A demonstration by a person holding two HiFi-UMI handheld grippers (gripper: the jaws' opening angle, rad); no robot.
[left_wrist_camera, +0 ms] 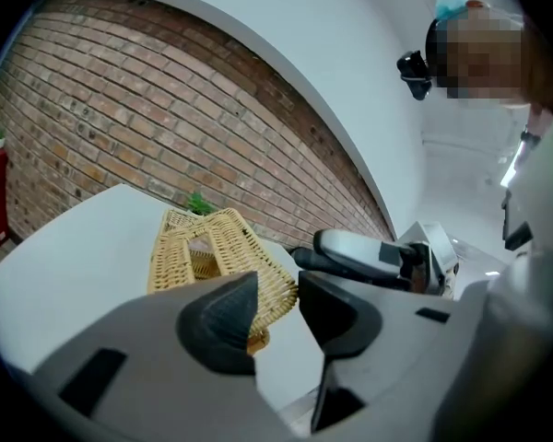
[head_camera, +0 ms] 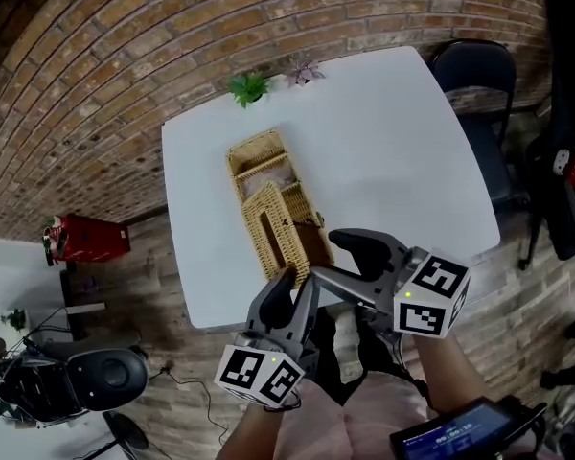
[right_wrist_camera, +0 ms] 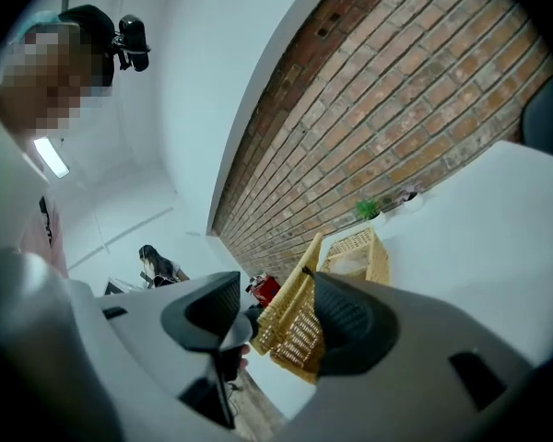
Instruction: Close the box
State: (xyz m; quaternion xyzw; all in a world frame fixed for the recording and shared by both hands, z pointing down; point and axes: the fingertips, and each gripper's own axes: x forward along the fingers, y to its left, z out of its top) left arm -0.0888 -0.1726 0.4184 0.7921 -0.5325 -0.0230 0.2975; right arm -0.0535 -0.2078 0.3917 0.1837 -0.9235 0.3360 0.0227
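Observation:
A long wicker box (head_camera: 255, 153) lies on the white table (head_camera: 383, 151), its far end uncovered. Its wicker lid (head_camera: 276, 220) stands tilted up over the near half. My left gripper (head_camera: 297, 284) hovers at the table's near edge just short of the lid, open and empty. To its right, my right gripper (head_camera: 326, 257) is at the lid's near right corner, also open. In the left gripper view, the left gripper (left_wrist_camera: 276, 288) has the lid (left_wrist_camera: 244, 247) beyond its jaws. In the right gripper view, the right gripper (right_wrist_camera: 276, 293) shows the raised lid (right_wrist_camera: 295, 316) in its gap, pads not pressing it.
A small green plant (head_camera: 249, 87) and a pinkish one (head_camera: 305, 70) stand at the table's far edge. A dark chair (head_camera: 474, 75) is at the right, and a red object (head_camera: 86, 238) sits on the floor left. A brick wall runs behind.

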